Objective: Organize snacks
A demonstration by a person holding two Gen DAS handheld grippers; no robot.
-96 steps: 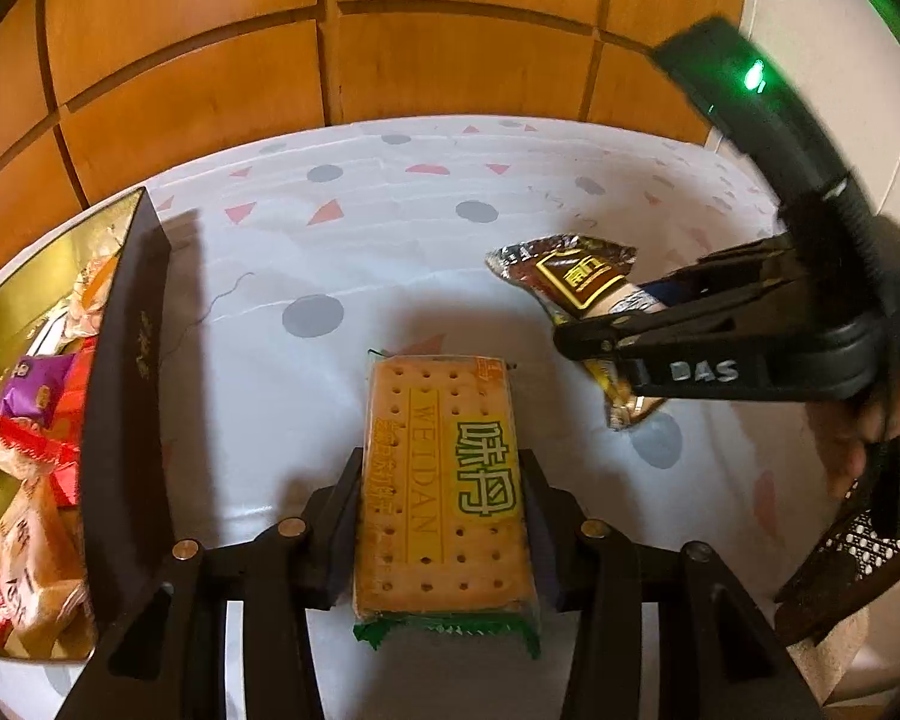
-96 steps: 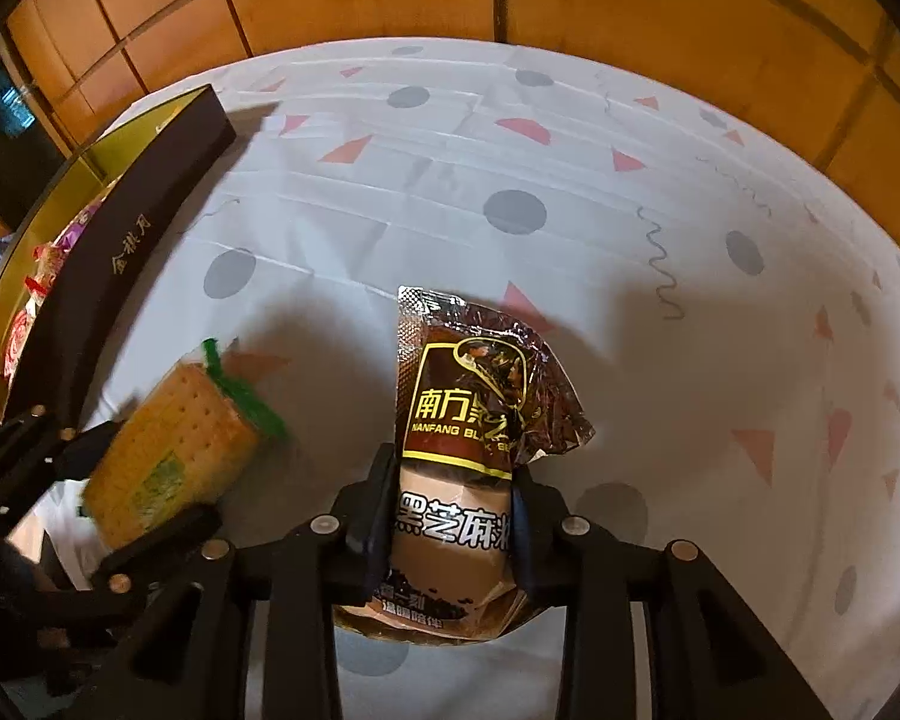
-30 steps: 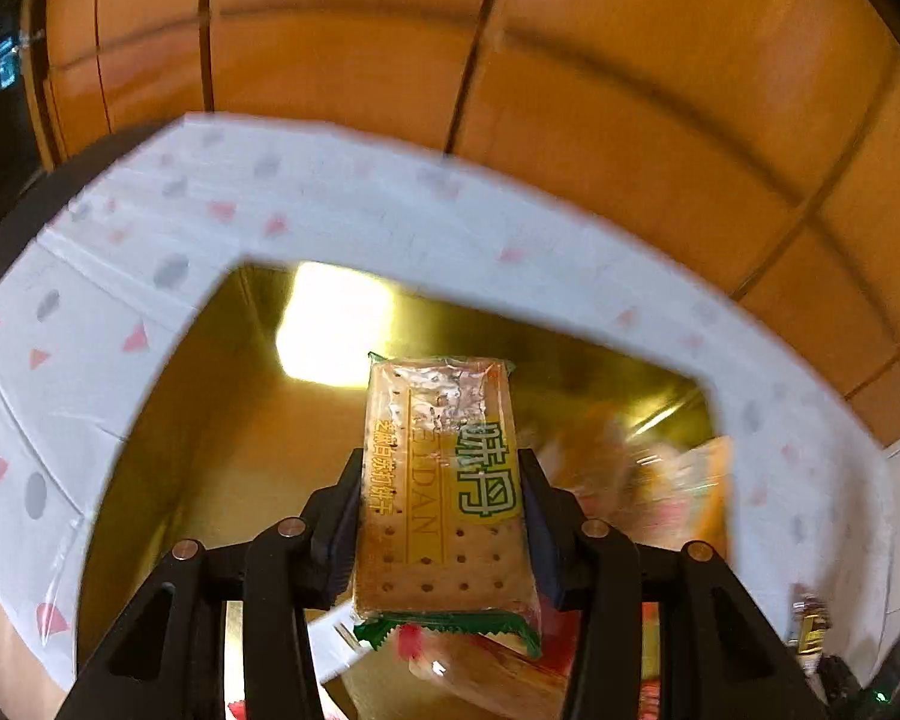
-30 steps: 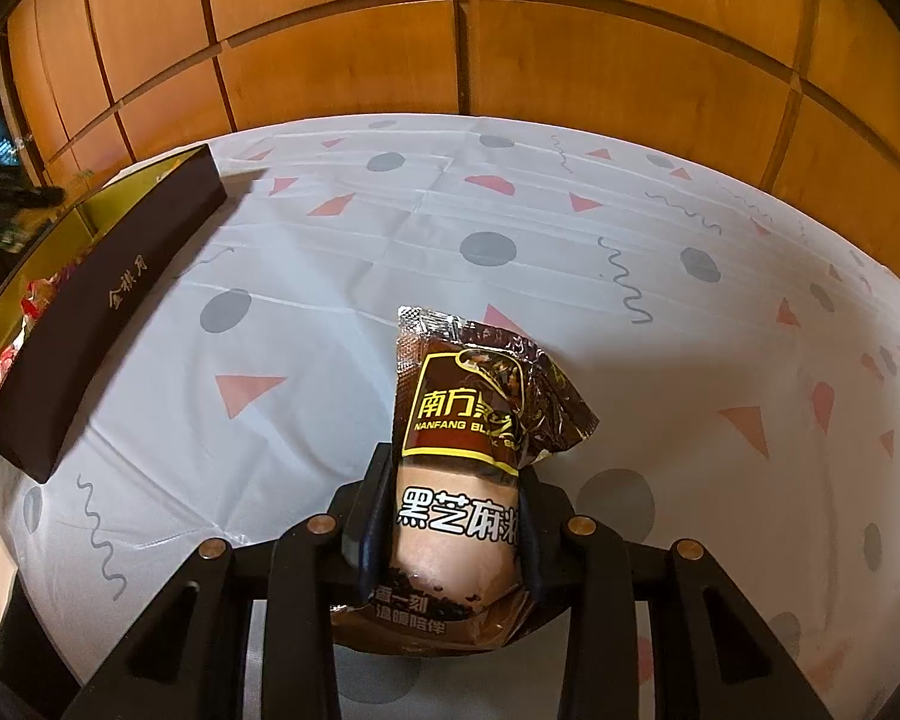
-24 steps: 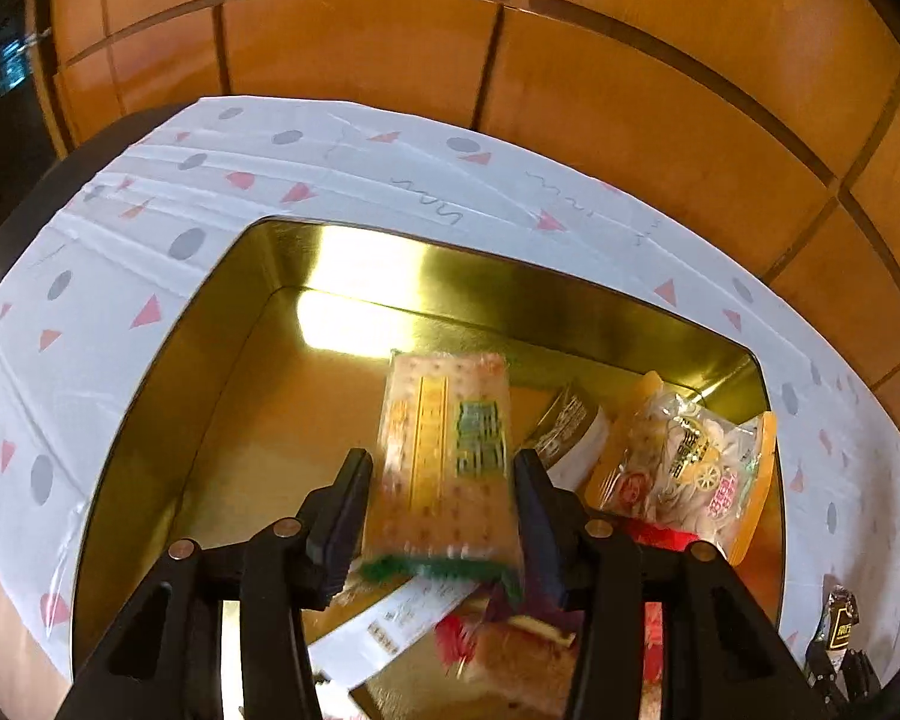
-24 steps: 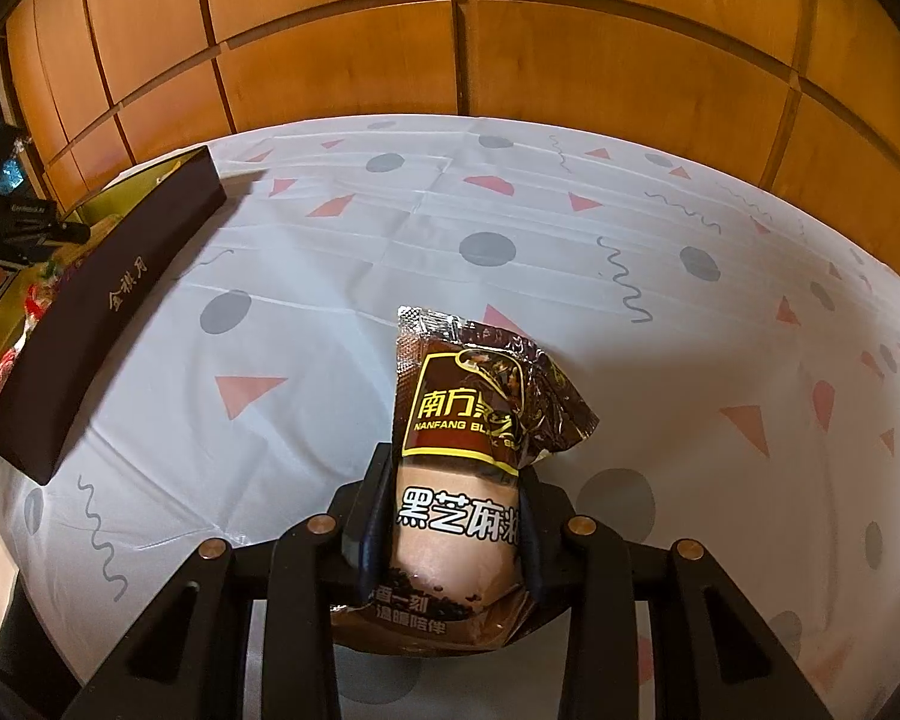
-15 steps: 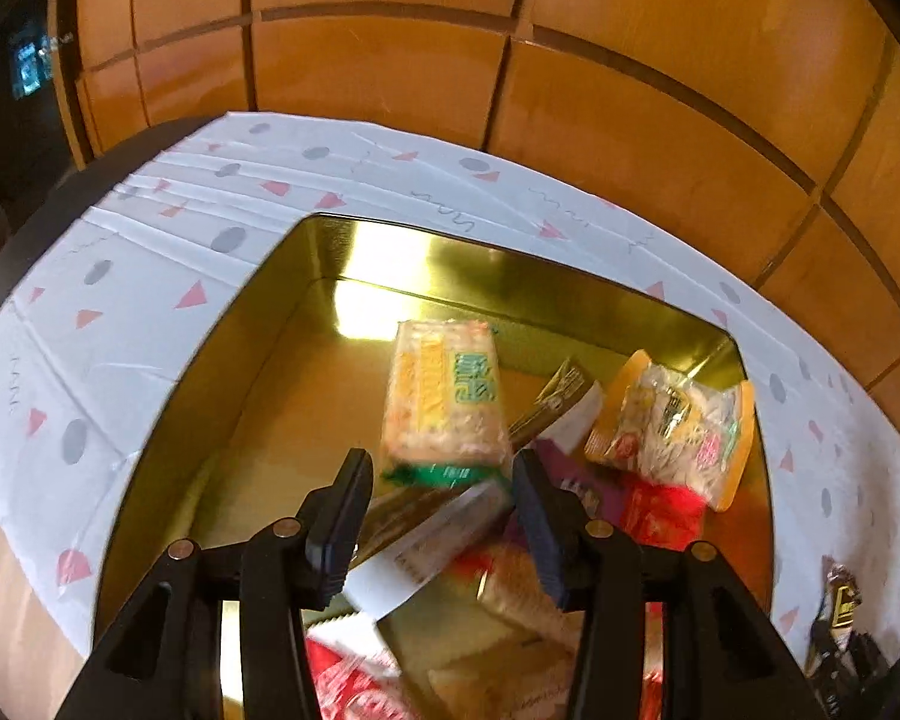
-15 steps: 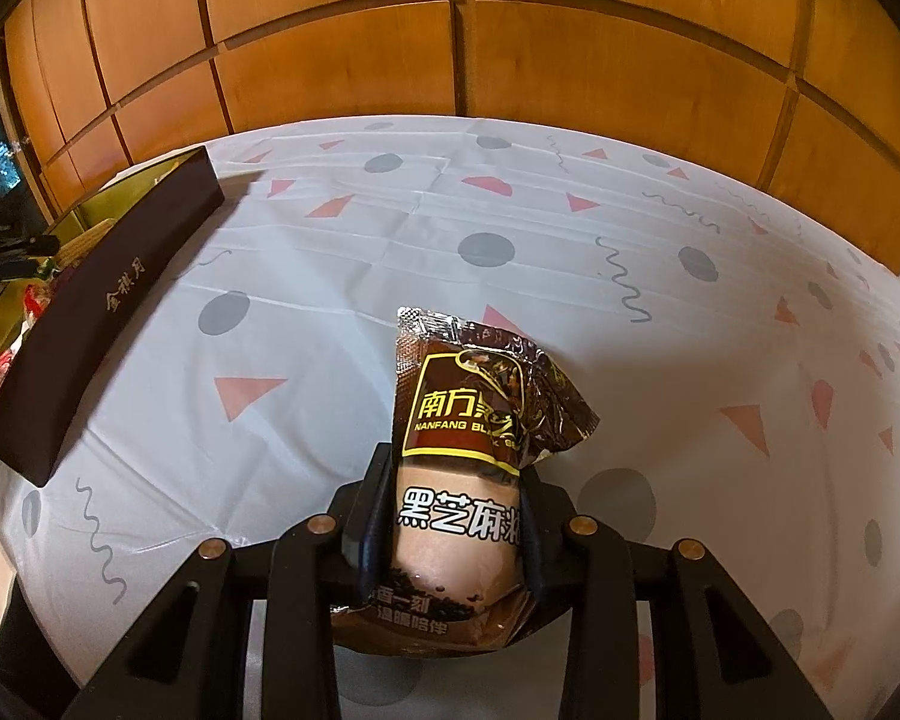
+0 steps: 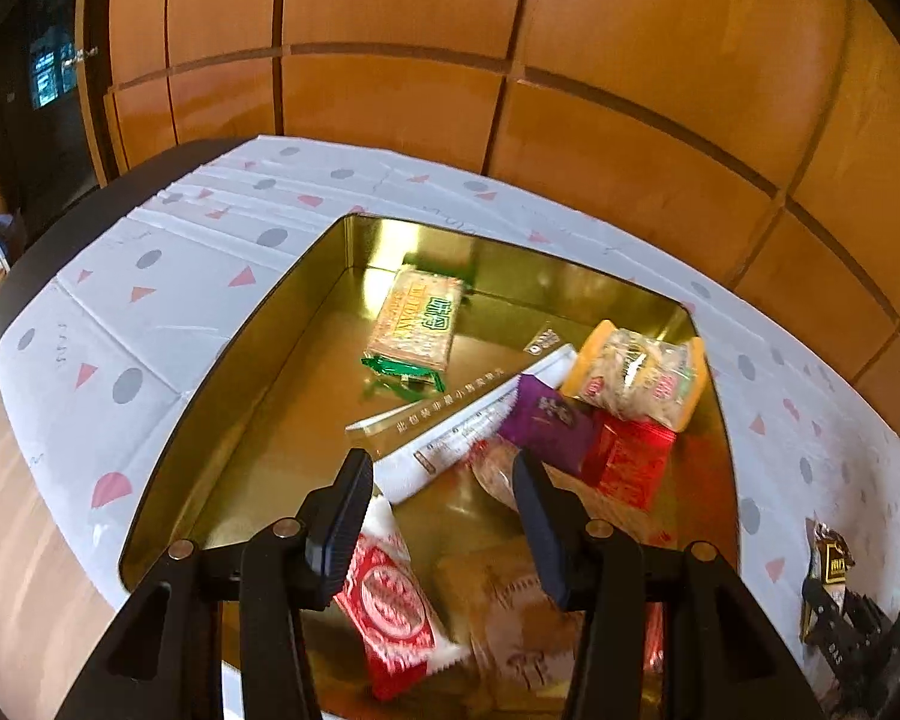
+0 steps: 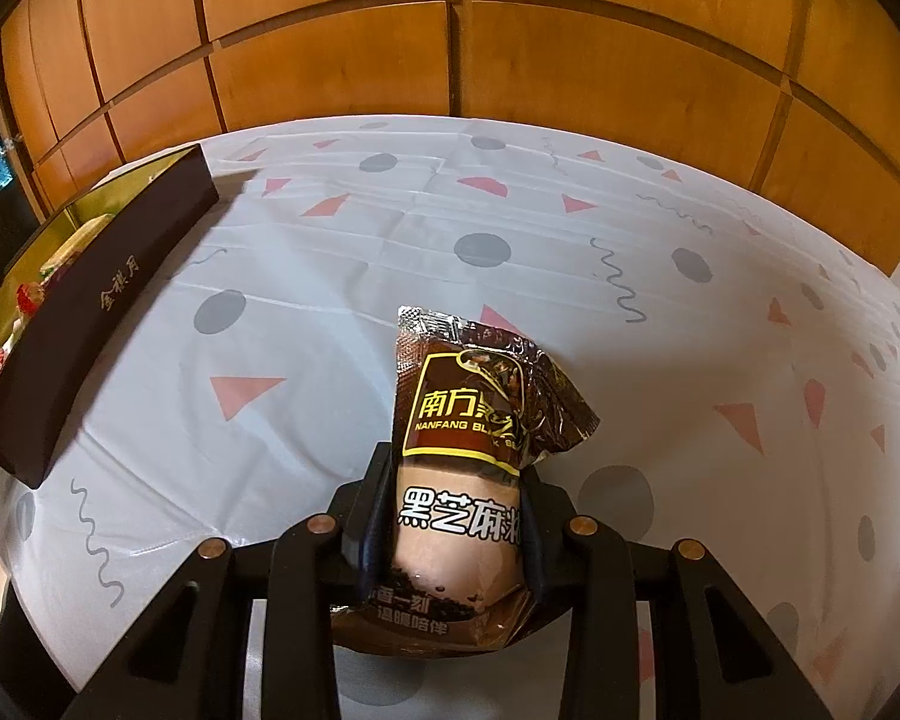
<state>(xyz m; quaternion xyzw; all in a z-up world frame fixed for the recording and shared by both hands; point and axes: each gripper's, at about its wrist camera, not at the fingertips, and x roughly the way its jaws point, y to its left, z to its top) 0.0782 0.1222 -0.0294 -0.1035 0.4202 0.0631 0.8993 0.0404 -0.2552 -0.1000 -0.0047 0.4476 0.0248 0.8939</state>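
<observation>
We had the sesame paste sachet (image 10: 459, 480) clamped across its plump lower half in the right gripper (image 10: 450, 516), its crinkled foil top free above the patterned tablecloth (image 10: 342, 276). We judged it light and soft, a filled pouch that gives under pressure; its glossy film looked slippery, so a hold across the full middle, not the thin sealed edge, seemed safest. The left gripper (image 9: 438, 516) hung empty, jaws apart, above the gold box (image 9: 252, 354), gripping nothing. Inside, the cracker pack (image 9: 417, 324) lay flat near the far wall: a stiff rectangular slab in clear wrap, likely brittle. Beside it lay a white sachet (image 9: 462, 420), a purple packet (image 9: 546, 420), a red packet (image 9: 627, 459) and an orange-edged bag (image 9: 636, 375), all thin crinkly film. The box walls shone like polished metal; its outside was dark and matte.
</observation>
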